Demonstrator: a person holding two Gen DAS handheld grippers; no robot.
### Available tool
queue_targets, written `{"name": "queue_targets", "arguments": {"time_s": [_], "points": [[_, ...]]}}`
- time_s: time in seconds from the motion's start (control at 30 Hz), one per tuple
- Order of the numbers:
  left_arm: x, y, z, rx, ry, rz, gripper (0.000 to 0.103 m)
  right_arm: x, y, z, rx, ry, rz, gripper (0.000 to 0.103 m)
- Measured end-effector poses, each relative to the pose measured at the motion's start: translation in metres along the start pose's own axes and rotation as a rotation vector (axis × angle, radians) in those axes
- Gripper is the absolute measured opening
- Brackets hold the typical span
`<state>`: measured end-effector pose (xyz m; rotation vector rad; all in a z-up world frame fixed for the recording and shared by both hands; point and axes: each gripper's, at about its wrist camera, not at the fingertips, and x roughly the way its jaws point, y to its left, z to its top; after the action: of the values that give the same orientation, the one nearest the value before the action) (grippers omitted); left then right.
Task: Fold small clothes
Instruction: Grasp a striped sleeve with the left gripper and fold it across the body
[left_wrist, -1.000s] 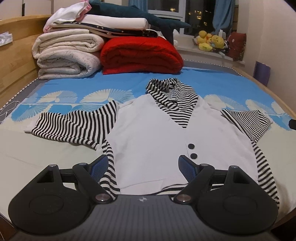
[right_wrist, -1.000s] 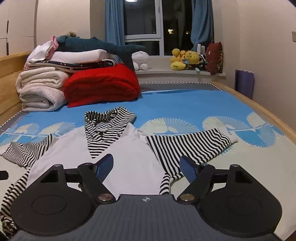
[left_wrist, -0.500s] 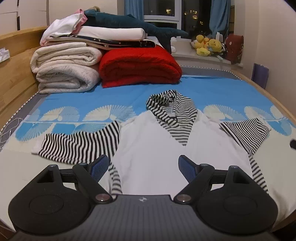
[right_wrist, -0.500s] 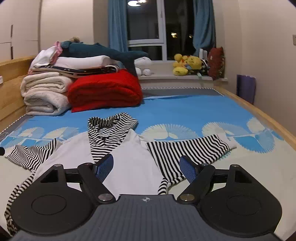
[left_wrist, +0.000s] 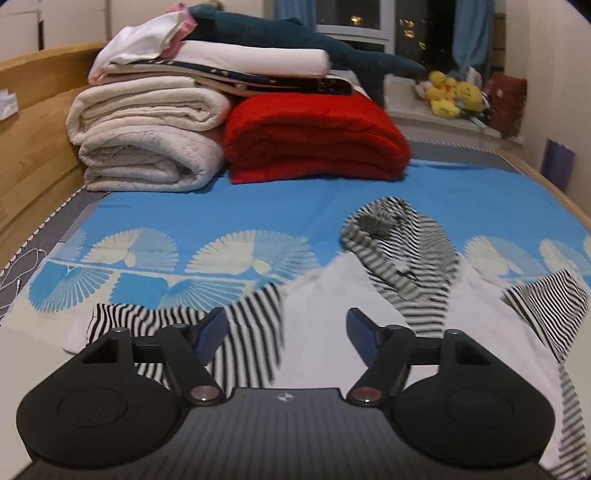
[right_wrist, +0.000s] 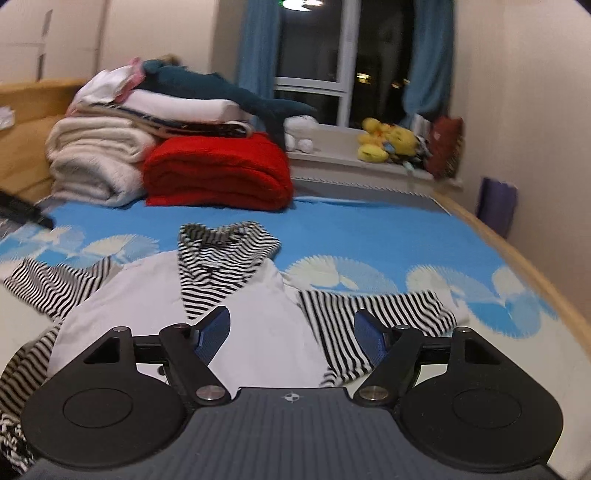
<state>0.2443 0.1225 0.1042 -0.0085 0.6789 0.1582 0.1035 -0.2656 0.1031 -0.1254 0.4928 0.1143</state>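
A small white top (left_wrist: 325, 317) with a black-and-white striped collar, sleeves and hem lies spread flat on the bed, front up; it also shows in the right wrist view (right_wrist: 258, 325). Its left sleeve (left_wrist: 177, 325) and right sleeve (right_wrist: 373, 314) are stretched out sideways. My left gripper (left_wrist: 286, 326) is open and empty, above the shirt's left shoulder and sleeve. My right gripper (right_wrist: 291, 328) is open and empty, above the shirt's right side near the sleeve. Neither touches the cloth.
The bed has a blue sheet with white fan prints (left_wrist: 221, 206). Folded cream blankets (left_wrist: 147, 147), a red blanket (left_wrist: 314, 140) and a blue plush shark (left_wrist: 295, 37) are stacked at the head. Wooden bed rails (right_wrist: 517, 266) run along both sides. Plush toys (right_wrist: 388, 144) sit on the windowsill.
Both grippers have drawn back and tilted up from the shirt; the left view has shifted left toward the sleeve, the right view slightly right. The shirt has not moved. Both jaws stay open.
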Motion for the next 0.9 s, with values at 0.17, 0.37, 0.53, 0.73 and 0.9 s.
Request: {"name": "queue_targets", "arguments": {"time_s": [0.17, 0.37, 0.53, 0.73, 0.9], "points": [[0.056, 0.053, -0.014, -0.085, 0.163, 0.119, 0.041, 0.01, 0.025, 0.059, 0.053, -0.011, 0.037, 0.075], [0.086, 0.111, -0.023, -0.227, 0.207, 0.172, 0.037, 0.065, 0.081, 0.126, 0.065, -0.122, 0.211, 0.074], [0.109, 0.167, -0.045, -0.366, 0.262, 0.207, 0.037, 0.115, 0.104, 0.108, 0.018, -0.117, 0.286, 0.061], [0.132, 0.23, -0.06, -0.528, 0.273, 0.252, 0.041, 0.186, 0.108, 0.093, 0.173, 0.249, 0.401, 0.038], [0.154, 0.28, -0.075, -0.763, 0.282, 0.285, 0.052, 0.213, 0.089, 0.09, 0.149, 0.275, 0.303, 0.038]]}}
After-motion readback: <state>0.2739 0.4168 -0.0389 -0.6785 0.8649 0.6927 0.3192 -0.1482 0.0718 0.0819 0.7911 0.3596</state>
